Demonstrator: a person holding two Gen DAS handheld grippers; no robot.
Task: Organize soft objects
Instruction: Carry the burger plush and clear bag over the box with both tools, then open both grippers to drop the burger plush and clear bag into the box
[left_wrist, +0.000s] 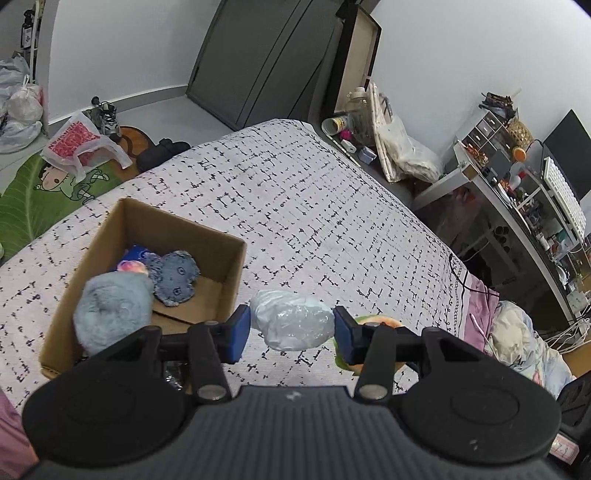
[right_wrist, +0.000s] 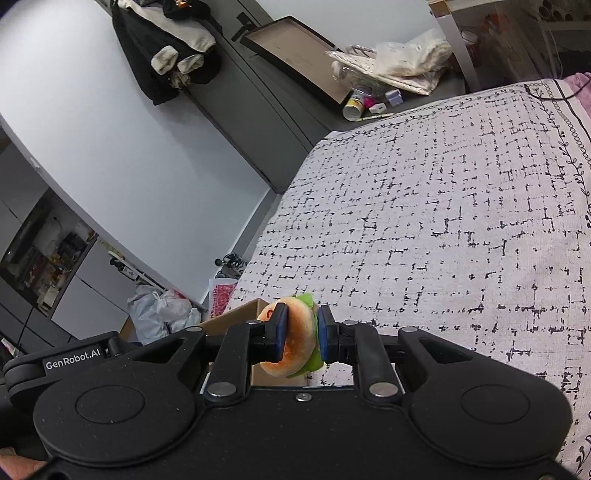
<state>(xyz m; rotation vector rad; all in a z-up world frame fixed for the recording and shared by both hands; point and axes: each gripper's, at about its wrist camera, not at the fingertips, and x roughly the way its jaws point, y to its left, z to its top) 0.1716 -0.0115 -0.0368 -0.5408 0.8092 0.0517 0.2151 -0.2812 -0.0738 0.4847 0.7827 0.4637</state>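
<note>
Clamped between the left gripper's (left_wrist: 291, 328) blue pads, a plastic-wrapped bundle (left_wrist: 293, 319) hangs over the bed (left_wrist: 295, 206), just beside the box (left_wrist: 147, 236); its contents are unclear. Inside lie a grey plush (left_wrist: 110, 310) and denim toy (left_wrist: 175, 275). Right gripper (right_wrist: 300, 334) pinches a burger plush (right_wrist: 295, 343), half hidden by the pads.

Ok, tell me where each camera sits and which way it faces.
Left wrist: on the left claw, looking down over the patterned bed and cardboard box; its blue pads grip a plastic-wrapped bundle.
Right wrist: on the right claw, facing across the bed toward the wall; it grips a plush burger.
Shared: bed, box, burger.
</note>
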